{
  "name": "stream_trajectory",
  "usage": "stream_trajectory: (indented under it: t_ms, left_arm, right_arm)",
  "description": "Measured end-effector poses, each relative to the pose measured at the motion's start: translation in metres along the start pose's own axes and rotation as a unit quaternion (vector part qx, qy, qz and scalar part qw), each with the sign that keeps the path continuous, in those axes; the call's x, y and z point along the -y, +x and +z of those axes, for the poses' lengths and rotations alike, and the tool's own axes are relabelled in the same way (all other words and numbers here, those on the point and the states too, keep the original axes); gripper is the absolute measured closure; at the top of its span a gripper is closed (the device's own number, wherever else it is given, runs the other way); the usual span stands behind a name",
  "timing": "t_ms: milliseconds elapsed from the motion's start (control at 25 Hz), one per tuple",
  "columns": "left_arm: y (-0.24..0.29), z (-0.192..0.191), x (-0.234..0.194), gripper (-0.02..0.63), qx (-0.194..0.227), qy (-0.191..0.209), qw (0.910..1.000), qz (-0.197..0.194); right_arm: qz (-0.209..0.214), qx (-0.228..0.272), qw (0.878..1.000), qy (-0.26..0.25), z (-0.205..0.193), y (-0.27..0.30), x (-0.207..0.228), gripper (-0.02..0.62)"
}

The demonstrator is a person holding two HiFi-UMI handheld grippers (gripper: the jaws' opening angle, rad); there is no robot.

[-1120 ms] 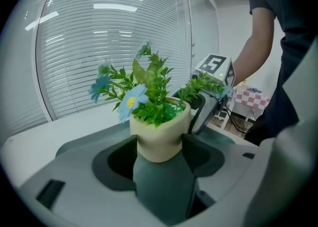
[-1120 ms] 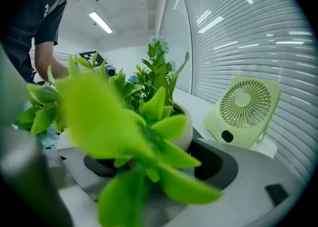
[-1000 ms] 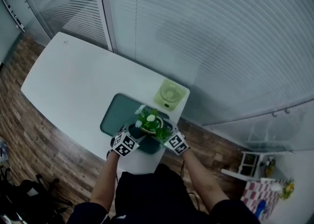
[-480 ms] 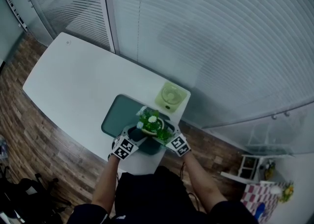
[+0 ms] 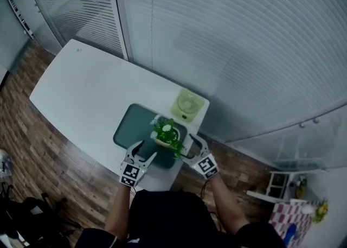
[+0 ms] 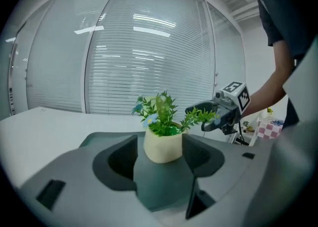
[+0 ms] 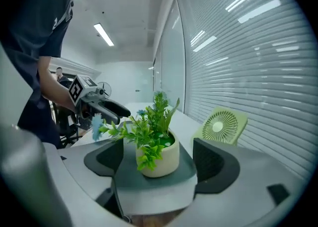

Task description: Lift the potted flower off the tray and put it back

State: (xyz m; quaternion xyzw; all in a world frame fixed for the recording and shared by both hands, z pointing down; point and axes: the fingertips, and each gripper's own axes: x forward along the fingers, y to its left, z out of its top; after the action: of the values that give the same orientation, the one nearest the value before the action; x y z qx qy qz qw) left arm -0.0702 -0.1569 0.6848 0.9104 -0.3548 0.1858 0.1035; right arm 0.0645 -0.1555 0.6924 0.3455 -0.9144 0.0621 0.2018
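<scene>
The potted flower [image 5: 166,134], a cream pot with green leaves and small blue and white blooms, stands upright on the dark green tray [image 5: 130,127], at its near right part. My left gripper [image 5: 144,152] is open, just short of the pot on its near left. My right gripper [image 5: 191,145] is open at the pot's right, off the tray's edge. In the left gripper view the pot [image 6: 163,146] sits a little beyond the spread jaws [image 6: 160,157], with the right gripper [image 6: 214,118] behind it. In the right gripper view the pot [image 7: 159,159] stands between and past the jaws [image 7: 164,165].
A light green desk fan [image 5: 187,105] stands just behind the tray near the table's far right edge; it also shows in the right gripper view [image 7: 221,126]. The white table [image 5: 87,95] stretches left. Blinds cover glass walls behind. Wooden floor lies around.
Both grippers have drawn back from the pot towards the person and now stand apart from it. The pot rests on the tray.
</scene>
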Motion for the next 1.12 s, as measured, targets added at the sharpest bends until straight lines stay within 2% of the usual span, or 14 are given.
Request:
stream_trajectory:
  t_ms: [80,200,320,600,800,1000,1120]
  left_arm:
    - [-0.009,0.01,0.004,0.328,0.016,-0.003,0.9998,0.007]
    - [-0.02,0.026,0.011,0.328,0.033,0.006,0.9992,0.022]
    - [-0.032,0.04,0.02,0.328,0.049,0.003,0.9981,0.037]
    - [-0.071,0.063,0.041,0.328,0.082,-0.008,0.9944,0.066]
    - [-0.104,0.063,0.058,0.328,0.093,-0.006,0.9919,0.086]
    - [-0.144,0.072,0.068,0.328,0.121,-0.053,0.9858,0.105]
    - [-0.155,0.076,0.078,0.328,0.124,-0.044,0.9846,0.115]
  right_arm:
    - [-0.006,0.008,1.0,-0.009,0.005,-0.009,-0.005,0.193]
    - [-0.017,0.012,1.0,0.003,0.016,-0.021,-0.013,0.193]
    - [-0.021,0.016,1.0,-0.015,0.021,-0.038,-0.021,0.193]
    - [-0.057,0.081,0.995,0.02,0.042,-0.078,-0.031,0.193]
    - [-0.077,0.093,0.992,0.032,0.052,-0.111,-0.042,0.193]
    - [-0.125,0.116,0.983,0.06,0.065,-0.135,-0.05,0.193]
    - [-0.136,0.132,0.979,0.082,0.066,-0.148,-0.051,0.193]
